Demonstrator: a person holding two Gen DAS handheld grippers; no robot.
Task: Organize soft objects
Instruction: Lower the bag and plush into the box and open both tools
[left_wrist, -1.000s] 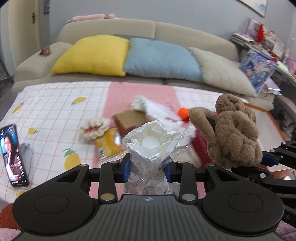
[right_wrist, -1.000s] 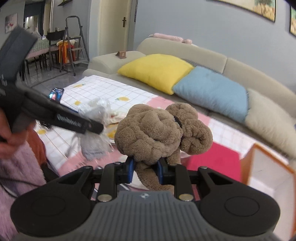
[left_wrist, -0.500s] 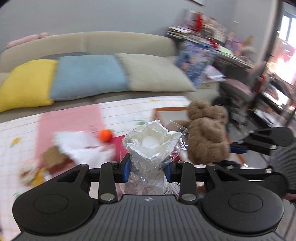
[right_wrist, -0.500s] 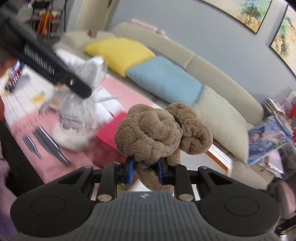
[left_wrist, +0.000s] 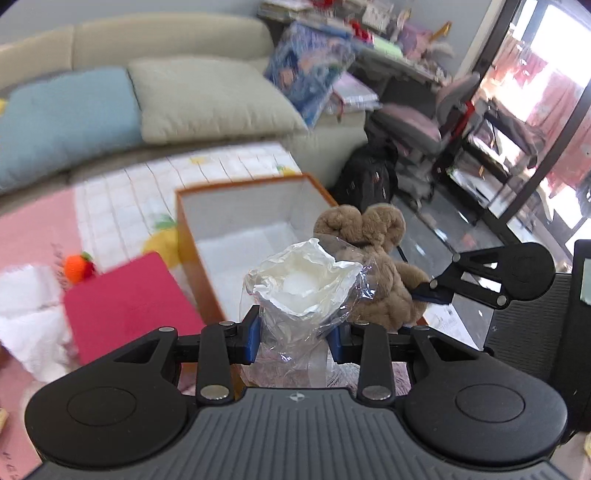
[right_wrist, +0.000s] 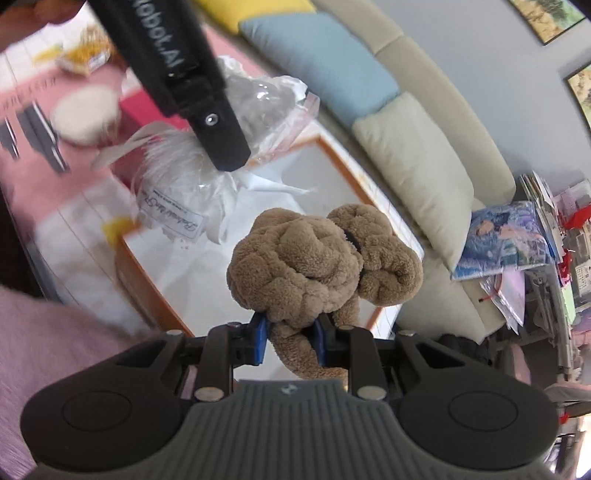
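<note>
A: Living room, beige sofa behind; blue cushion and pale cushion, both plump and soft-edged. Checked cloth over the table, pink mat at the near side.

B: Noted. Container?

A: Open box, orange rim, white inside, square-cornered, seen empty in the left view. Flat red lid or board just beside its left wall.

B: Left gripper?

A: Partly closed, blue pads pressing both sides of a crinkled clear plastic bag. Glossy film, white soft filling visible at the mouth. Bag stands up between the fingers, above the box's near edge.

B: Right gripper?

A: Narrow gap, clamped on a brown plush toy. Nubby fleece, rounded lumpy body, curled lobe at the right. Lower limb pinched between the pads, bulk rising beyond the fingertips, over the box interior.

B: Relation of the two?

A: Bag left of the toy, near; contact not clear.
</note>
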